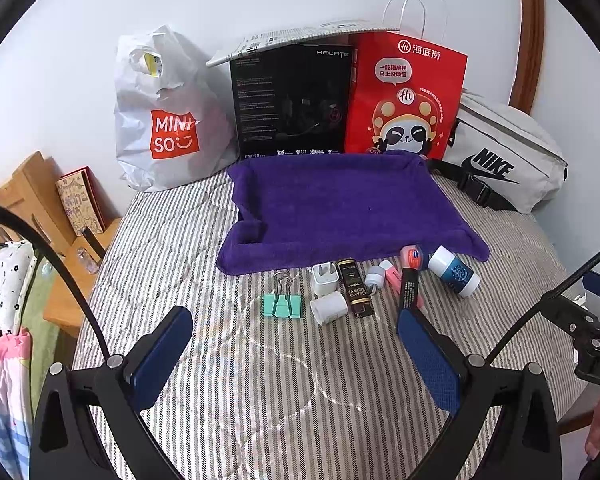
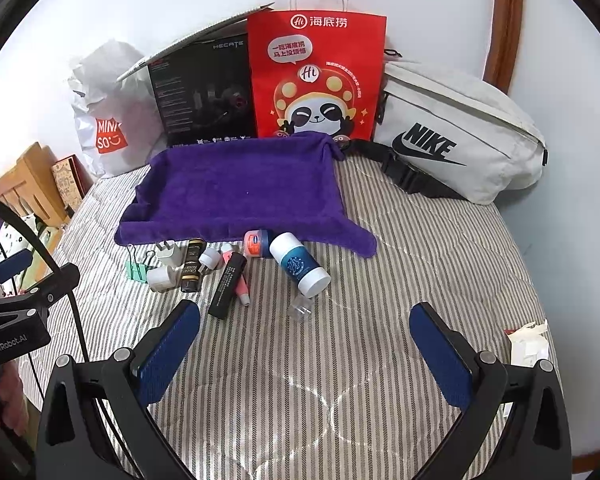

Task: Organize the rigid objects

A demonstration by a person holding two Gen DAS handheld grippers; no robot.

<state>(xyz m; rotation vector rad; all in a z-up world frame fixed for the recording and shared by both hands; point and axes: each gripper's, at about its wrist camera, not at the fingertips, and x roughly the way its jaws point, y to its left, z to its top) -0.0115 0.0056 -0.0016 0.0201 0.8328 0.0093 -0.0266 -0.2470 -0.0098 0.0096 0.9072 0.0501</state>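
A purple towel (image 1: 340,208) lies spread on the striped bed; it also shows in the right wrist view (image 2: 240,196). Small objects lie in a row at its near edge: a mint binder clip (image 1: 283,302), a white charger (image 1: 324,279), a white cap (image 1: 329,307), a dark tube (image 1: 355,288), a pink stick (image 1: 396,278), a black tube (image 2: 228,285), a small red and blue jar (image 2: 257,242), a blue and white bottle (image 2: 300,267) and a clear cap (image 2: 301,306). My left gripper (image 1: 296,338) is open and empty, short of the clip. My right gripper (image 2: 306,330) is open and empty, near the clear cap.
Behind the towel stand a white Miniso bag (image 1: 164,120), a black box (image 1: 292,100), a red paper bag (image 1: 404,96) and a grey Nike waist bag (image 1: 504,160). A wooden bedside stand (image 1: 40,208) is at the left. Crumpled paper (image 2: 528,344) lies at the right.
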